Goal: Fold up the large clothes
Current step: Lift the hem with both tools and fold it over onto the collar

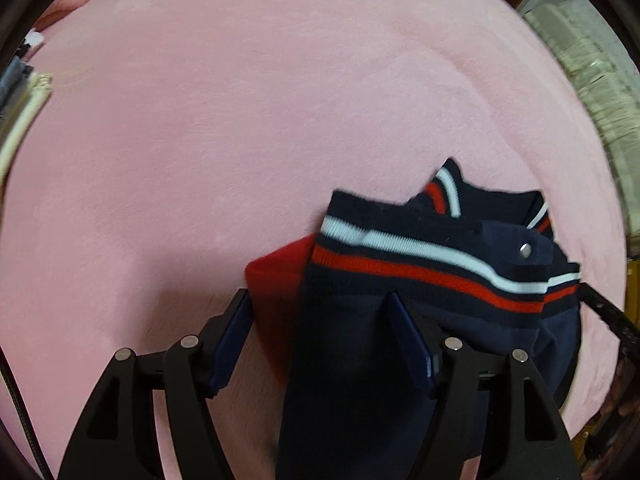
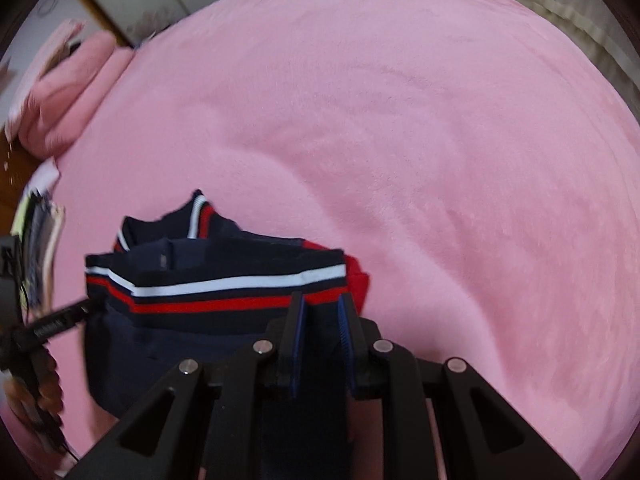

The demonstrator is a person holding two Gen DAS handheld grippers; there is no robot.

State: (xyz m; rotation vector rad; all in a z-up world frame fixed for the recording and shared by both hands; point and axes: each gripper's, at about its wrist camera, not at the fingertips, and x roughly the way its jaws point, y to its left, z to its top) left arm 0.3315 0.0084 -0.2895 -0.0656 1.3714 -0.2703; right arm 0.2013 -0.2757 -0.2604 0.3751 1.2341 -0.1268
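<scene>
Two grippers work the navy jacket (image 1: 400, 288) bunched on the pink blanket (image 1: 200, 140): my left gripper (image 1: 320, 312) gapes wide around its hem, my right gripper (image 2: 322, 312) pinches narrow on cloth. I should close left squarely, then lift both evenly.

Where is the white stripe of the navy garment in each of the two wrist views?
Left wrist view: the white stripe runs across right of centre, above the left hand-held gripper.
Right wrist view: it lies left of centre, low.
Shared landmark: the red stripe right below it, on the pink blanket.
</scene>
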